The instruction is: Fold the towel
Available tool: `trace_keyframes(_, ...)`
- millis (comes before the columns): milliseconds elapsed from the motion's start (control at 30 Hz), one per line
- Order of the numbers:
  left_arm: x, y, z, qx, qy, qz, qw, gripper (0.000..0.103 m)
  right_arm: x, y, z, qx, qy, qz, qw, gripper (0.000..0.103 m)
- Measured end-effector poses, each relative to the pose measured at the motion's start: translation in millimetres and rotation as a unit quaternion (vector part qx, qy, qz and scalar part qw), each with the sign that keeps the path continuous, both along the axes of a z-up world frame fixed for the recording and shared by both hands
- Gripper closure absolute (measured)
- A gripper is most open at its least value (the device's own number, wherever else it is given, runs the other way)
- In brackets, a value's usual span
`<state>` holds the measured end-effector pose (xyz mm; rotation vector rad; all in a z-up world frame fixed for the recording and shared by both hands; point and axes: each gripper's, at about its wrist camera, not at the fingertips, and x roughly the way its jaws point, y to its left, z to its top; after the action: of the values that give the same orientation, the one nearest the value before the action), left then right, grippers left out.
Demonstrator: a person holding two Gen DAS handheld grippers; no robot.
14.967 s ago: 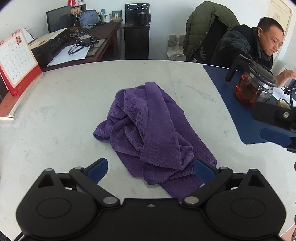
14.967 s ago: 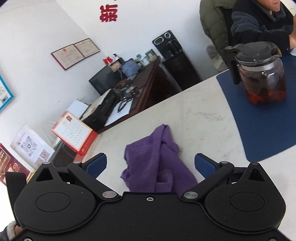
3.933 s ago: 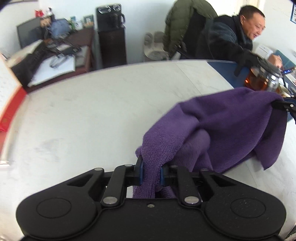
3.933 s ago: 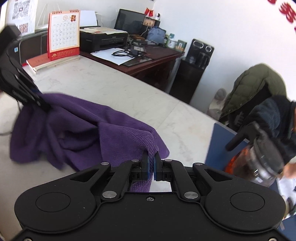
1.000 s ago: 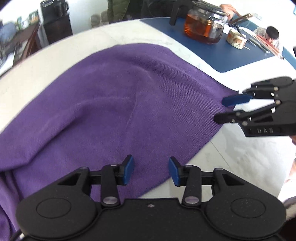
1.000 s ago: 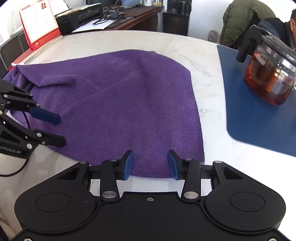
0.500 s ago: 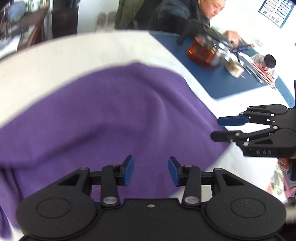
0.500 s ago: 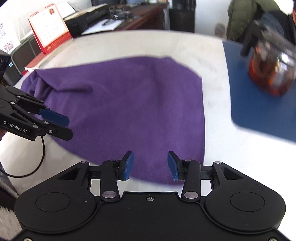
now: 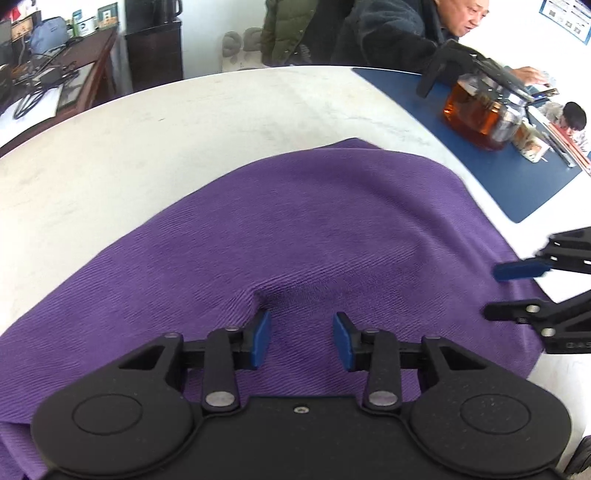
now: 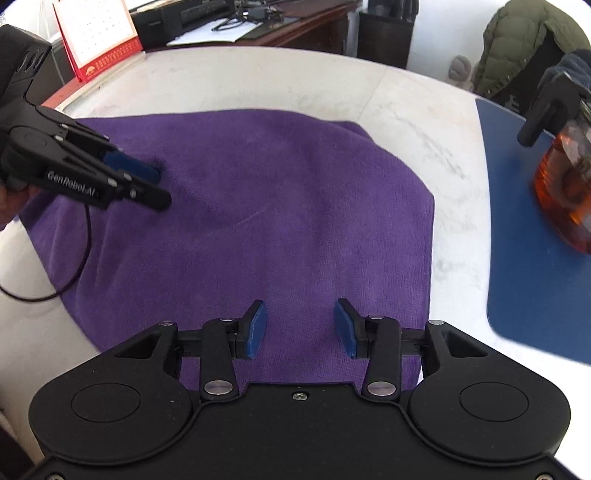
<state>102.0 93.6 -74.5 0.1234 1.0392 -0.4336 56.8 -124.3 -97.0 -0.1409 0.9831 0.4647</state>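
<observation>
A purple towel (image 9: 314, 229) lies spread flat on the white marble table (image 9: 184, 147). My left gripper (image 9: 301, 338) points down onto the towel's left part. Its jaws are closing, with cloth lying under and between the blue pads, and a small pucker has formed at the left pad (image 9: 261, 334). The pads do not pinch the cloth. In the right wrist view, my right gripper (image 10: 300, 325) hovers open over the towel (image 10: 277, 206) near its front edge. Each gripper shows in the other's view: the right gripper (image 9: 493, 293) at the towel's right side, the left gripper (image 10: 160, 186) at its left.
A glass teapot (image 9: 476, 114) of brown tea stands on a blue mat (image 9: 517, 177) to the right. A person (image 9: 388, 33) sits behind it. A desk calendar (image 10: 96, 40) stands at the far left corner. A black cable (image 10: 55, 288) hangs from the left gripper.
Both grippers have moved in from the front edge and now stand over the towel's body. The left jaws have narrowed a little, and a pucker has appeared at the left pad.
</observation>
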Motion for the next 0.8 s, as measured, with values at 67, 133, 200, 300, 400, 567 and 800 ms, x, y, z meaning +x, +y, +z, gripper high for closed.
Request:
trace_keyframes(67,-0.3,2.1,-1.1,0.008,-0.003,-0.005,1.0000,0.068,-4.3,-4.0,0.4,0.004,0.014,-0.004,1.000,0.062)
trace_keyframes(133,1.3,1.3,-1.0,0.015,-0.002,-0.003,0.9999,0.068,-9.2,-6.4,0.2,0.005,0.022,-0.006,1.000,0.062)
trace_keyframes(200,2.5,1.2,4.8,0.014,0.003,0.012,0.9998,0.068,-11.9,-6.1,-0.7,0.000,0.022,-0.003,1.000,0.062)
trace_keyframes(300,5.6,-9.5,22.8,-0.049,-0.005,-0.006,0.9988,0.065,-6.1,-8.0,1.0,0.007,0.034,0.003,0.999,0.061)
trace_keyframes(400,16.1,-32.1,26.1,-0.073,-0.004,-0.038,0.9966,0.064,8.5,-18.6,18.2,0.045,0.018,0.004,0.999,0.061)
trace_keyframes(567,32.4,-75.9,0.2,-0.052,0.020,-0.081,0.9951,0.065,69.2,-27.3,49.3,0.035,-0.058,0.006,0.998,0.061)
trace_keyframes(800,19.5,-77.0,-2.5,-0.038,0.016,-0.094,0.9947,0.065,142.2,-20.3,32.0,0.014,-0.062,0.033,0.997,0.061)
